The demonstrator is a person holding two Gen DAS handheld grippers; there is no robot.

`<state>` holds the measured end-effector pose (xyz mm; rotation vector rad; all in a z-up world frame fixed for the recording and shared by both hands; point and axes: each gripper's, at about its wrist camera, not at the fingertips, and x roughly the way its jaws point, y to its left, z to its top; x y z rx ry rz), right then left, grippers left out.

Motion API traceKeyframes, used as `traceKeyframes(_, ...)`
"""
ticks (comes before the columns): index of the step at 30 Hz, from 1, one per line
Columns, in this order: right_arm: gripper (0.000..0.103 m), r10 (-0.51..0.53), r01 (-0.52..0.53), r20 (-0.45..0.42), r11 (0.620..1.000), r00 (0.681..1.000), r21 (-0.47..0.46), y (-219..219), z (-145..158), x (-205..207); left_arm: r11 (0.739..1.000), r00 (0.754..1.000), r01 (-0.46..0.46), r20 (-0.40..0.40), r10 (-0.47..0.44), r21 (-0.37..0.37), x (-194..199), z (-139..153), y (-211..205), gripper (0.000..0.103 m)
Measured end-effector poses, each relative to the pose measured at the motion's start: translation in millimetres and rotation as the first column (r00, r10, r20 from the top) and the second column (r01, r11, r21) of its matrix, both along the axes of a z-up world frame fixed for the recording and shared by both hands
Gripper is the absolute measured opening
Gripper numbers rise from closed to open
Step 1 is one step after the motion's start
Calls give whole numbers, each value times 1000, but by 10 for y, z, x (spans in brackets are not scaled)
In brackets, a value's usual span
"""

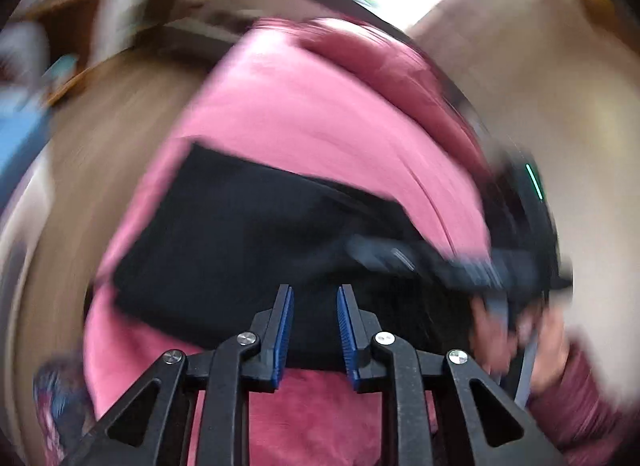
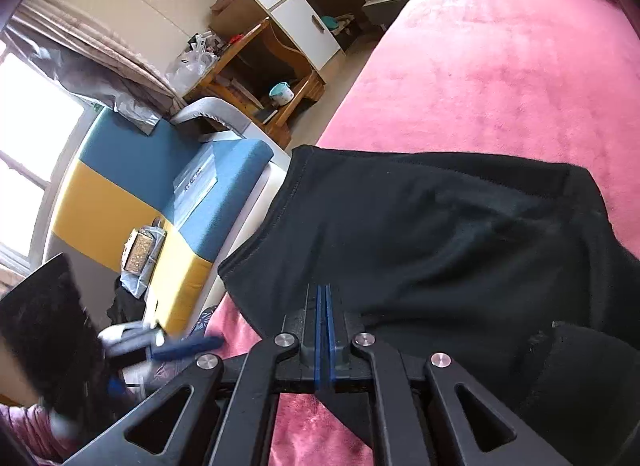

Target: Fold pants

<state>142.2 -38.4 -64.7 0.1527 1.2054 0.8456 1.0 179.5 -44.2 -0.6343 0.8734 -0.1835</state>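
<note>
Bedroom clutter fills the left of the right wrist view: a bright window [image 2: 28, 137], a blue-and-yellow padded bench [image 2: 132, 185], then a wooden desk [image 2: 256, 77] with a white plastic bag [image 2: 192, 61] on top and a small teal cup [image 2: 281, 93] on its lower shelf, and a white-fronted wooden cabinet [image 2: 304, 21] beyond. To the right of these lies the bed under a pink plush blanket [image 2: 500, 57].

Black fabric pants [image 2: 420, 234] lie spread on that blanket near its edge, a stitched hem towards the bench side. The right tool [image 2: 322, 294] has its blue-padded fingers pressed together, and a dark fold of the pants runs between them, so it is clenched on the cloth. At the lower left of this view a blurred blue-padded finger of the other tool [image 2: 188, 347] shows, apart from the pants.

The left wrist view is heavily smeared by motion. The pants [image 1: 248, 234] appear as a dark rectangle on the pink blanket [image 1: 312, 113]. The left tool [image 1: 314, 300] hangs above the near edge of the pants with its blue pads apart and nothing between them, so it is released. To its right the right tool [image 1: 404, 258] reaches in over the cloth, held by a hand [image 1: 520, 342] in a maroon sleeve [image 1: 580, 398]; its grip is too blurred to read from here.
</note>
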Motion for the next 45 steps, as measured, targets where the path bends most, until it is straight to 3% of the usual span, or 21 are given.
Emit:
traceKeyframes(2,44,30,-30,11,1000,999,-1,41,-20,-73,987,987,-156,-35,156,-25,-79,-31,371,23)
traceKeyframes(4,63,67,-66,39,998,997,-12,176,-48,-192,965,964,-261,-53,260,-4,-150,-41,638,26)
traceKeyframes(9,63,212,-185,222,973,952,-137,738,-42,-631,927,925,-371,-61,374,52,-243,-16,877,29)
traceKeyframes(16,62,429,-324,340,889,837,-324,1430,-306,-1031,925,929,-364,-30,369,114,-224,56,753,30)
traceKeyframes(19,61,477,-316,367,851,799,-418,1618,-484,-1081,928,936,-348,-14,353,133,-194,72,723,29)
traceKeyframes(21,50,479,-286,379,839,792,-463,1681,-581,-1063,928,936,-346,-20,352,135,-196,73,728,30)
traceKeyframes(22,36,459,-264,384,847,801,-462,1677,-593,-1020,929,936,-345,-22,351,133,-194,65,732,30)
traceKeyframes(24,16,401,-241,374,882,836,-405,1613,-526,-920,929,936,-344,-26,351,136,-191,60,737,30)
traceKeyframes(25,13,352,-219,359,906,865,-361,1544,-465,-841,929,936,-345,-25,351,133,-191,61,738,30)
traceKeyframes(31,11,106,-71,272,988,956,-137,1010,-110,-521,939,945,-321,-21,326,126,-172,89,664,30)
traceKeyframes(33,11,33,-20,233,998,972,-57,773,-11,-459,953,959,-279,-17,283,123,-141,100,574,30)
traceKeyframes(36,11,-92,83,187,995,978,55,331,154,-429,972,979,-202,1,203,117,-102,120,398,30)
traceKeyframes(40,11,-219,194,126,964,968,183,-214,334,-492,993,998,-53,-17,55,103,1,80,74,30)
traceKeyframes(45,11,-355,317,87,901,931,296,-961,605,-728,985,989,145,-12,-145,94,134,96,-464,30)
